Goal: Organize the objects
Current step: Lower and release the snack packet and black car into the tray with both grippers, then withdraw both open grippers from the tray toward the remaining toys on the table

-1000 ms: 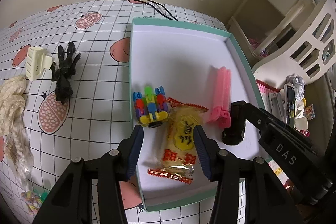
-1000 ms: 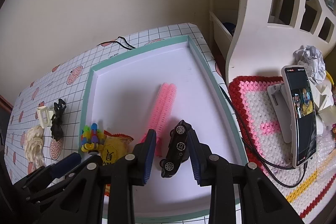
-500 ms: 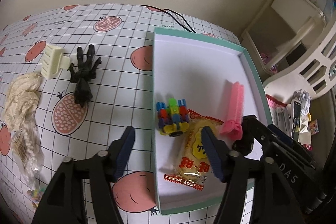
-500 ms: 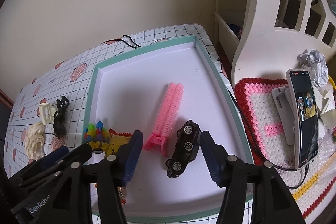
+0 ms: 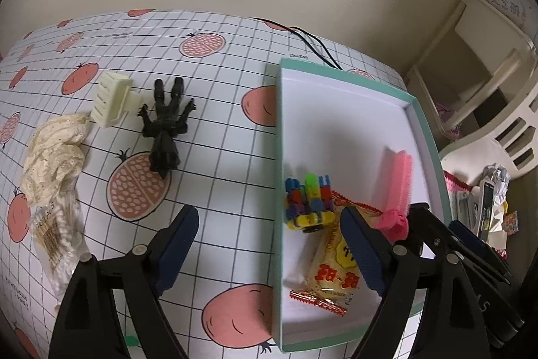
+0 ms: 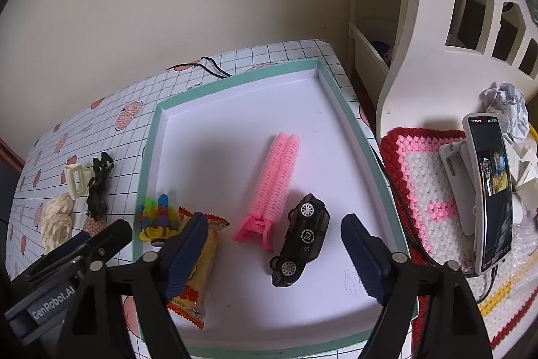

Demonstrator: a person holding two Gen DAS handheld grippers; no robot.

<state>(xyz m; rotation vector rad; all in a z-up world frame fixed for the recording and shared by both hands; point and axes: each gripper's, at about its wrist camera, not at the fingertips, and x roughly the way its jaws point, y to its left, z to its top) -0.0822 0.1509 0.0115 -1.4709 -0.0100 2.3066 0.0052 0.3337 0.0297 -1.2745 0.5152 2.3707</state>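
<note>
A teal-rimmed white tray holds a pink hair roller, a black toy car, a colourful block toy and a yellow snack packet. My right gripper is open above the tray, its fingers either side of the car and clear of it. Open too, my left gripper straddles the tray's left wall, holding nothing. On the cloth to the left lie a black figure, a cream clip and cream lace.
The table wears a grid cloth with fruit prints. A black cable runs off the far edge behind the tray. Right of the table stand a white shelf unit, a crocheted mat and a phone on a stand.
Both grippers have opened wide and pulled back. The right one let go of the black car, which now lies in the tray. The left one shifted left, off the snack packet.
</note>
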